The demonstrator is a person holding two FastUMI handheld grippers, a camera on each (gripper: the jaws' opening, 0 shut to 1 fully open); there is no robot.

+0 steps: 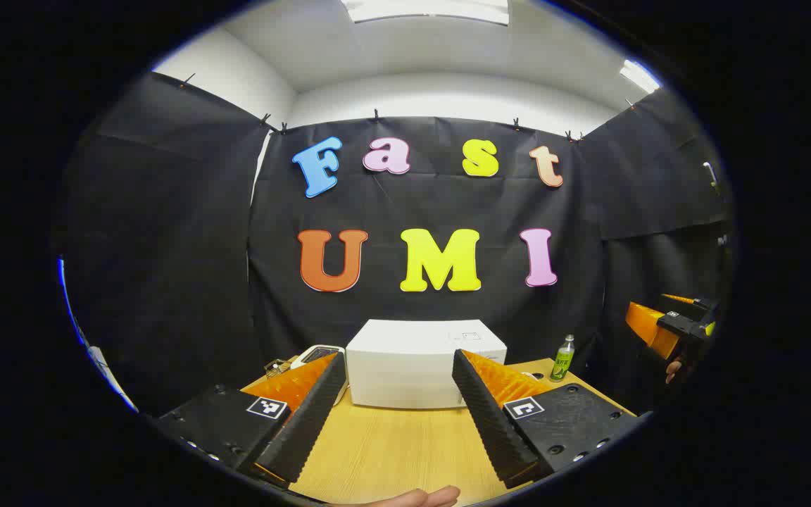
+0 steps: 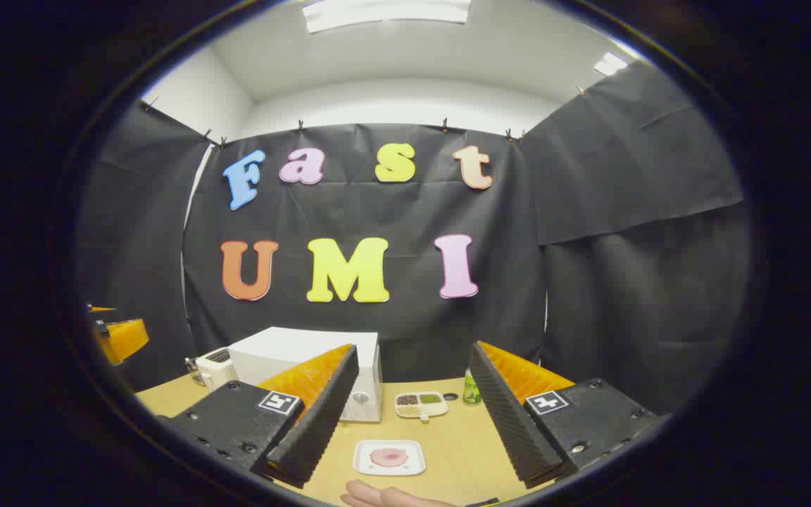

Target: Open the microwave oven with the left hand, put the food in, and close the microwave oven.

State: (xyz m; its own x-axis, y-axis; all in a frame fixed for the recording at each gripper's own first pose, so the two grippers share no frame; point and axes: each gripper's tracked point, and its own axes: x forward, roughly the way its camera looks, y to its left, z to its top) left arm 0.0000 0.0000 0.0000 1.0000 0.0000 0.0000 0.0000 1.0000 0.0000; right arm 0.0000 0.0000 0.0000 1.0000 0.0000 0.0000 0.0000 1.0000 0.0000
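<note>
A white microwave oven [image 1: 416, 370] stands shut at the back of the wooden table [image 1: 391, 451], also seen as the microwave oven [image 2: 293, 355] in the right gripper view. My left gripper [image 1: 398, 394] hangs open above the table, well short of the oven, nothing between its fingers. My right gripper [image 2: 412, 405] is open too, held over the table. Below it lies a white square plate with pink food [image 2: 389, 458]. The right gripper [image 1: 666, 324] shows far right in the left gripper view; the left gripper [image 2: 117, 334] shows far left in the right gripper view.
A small divided tray of grains [image 2: 420, 404] sits beside the oven. A green bottle [image 1: 562, 358] stands at the table's back right. A white device [image 1: 314, 355] sits left of the oven. A hand [image 2: 384, 496] rests at the table's near edge.
</note>
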